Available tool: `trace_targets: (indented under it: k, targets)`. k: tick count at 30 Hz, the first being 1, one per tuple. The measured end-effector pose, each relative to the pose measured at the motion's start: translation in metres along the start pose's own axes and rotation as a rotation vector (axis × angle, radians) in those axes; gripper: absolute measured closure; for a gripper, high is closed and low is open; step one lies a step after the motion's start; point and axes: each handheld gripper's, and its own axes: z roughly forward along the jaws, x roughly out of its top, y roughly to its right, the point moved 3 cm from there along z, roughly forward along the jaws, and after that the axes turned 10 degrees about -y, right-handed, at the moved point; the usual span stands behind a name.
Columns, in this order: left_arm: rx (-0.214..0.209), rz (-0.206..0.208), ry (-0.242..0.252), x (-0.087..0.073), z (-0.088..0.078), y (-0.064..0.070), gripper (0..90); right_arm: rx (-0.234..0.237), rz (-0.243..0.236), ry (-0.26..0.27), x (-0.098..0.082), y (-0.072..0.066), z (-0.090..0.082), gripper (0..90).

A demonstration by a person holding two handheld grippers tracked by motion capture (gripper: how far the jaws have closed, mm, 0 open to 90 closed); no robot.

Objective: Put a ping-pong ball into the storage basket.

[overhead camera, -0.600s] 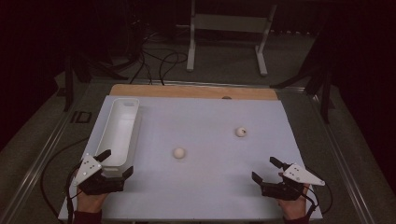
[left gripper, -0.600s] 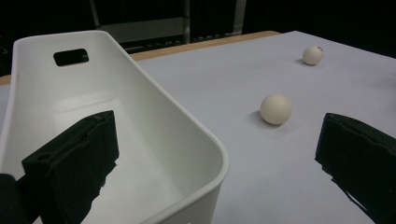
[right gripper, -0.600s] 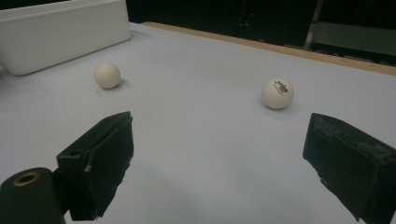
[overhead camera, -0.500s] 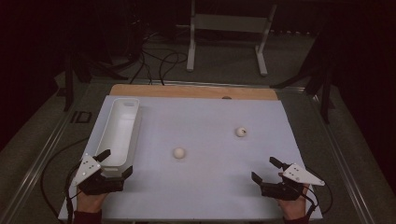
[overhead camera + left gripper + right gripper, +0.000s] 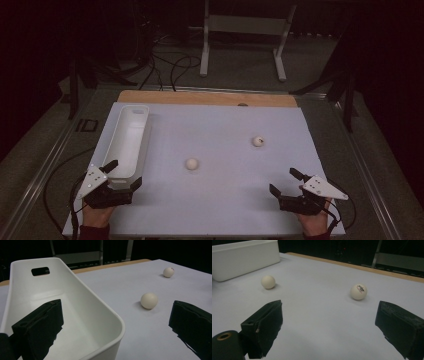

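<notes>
Waiting near the table's front edge, both grippers, left point(image 5: 121, 176) and right point(image 5: 286, 181), are gaping empty; two balls point(image 5: 191, 163) point(image 5: 258, 141) are lying on the mat, the bin point(image 5: 131, 131) sitting empty, nothing moved yet.

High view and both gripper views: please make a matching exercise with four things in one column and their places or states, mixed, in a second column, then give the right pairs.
Things
1. Long white plastic bin
2. Plain cream ball
3. White ball with printed logo
4. Right hand-held gripper

Places or states
A. Near the middle of the white table top, apart from the bin
B. Jaws open, nothing between them, at the near right edge
C. Farther back, on the right half
D. Along the left side, its near corner between the open jaws of the left hand-held gripper

Pairs: 1-D, 2-A, 3-C, 4-B
</notes>
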Motion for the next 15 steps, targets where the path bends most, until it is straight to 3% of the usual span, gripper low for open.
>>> trace_targets:
  k: [15]
  targets:
    - [0.0,-0.006,0.005,0.0005,0.0011,0.0002,0.0,0.012,0.003,-0.005,-0.0007,-0.0017,0.0052,7.5]
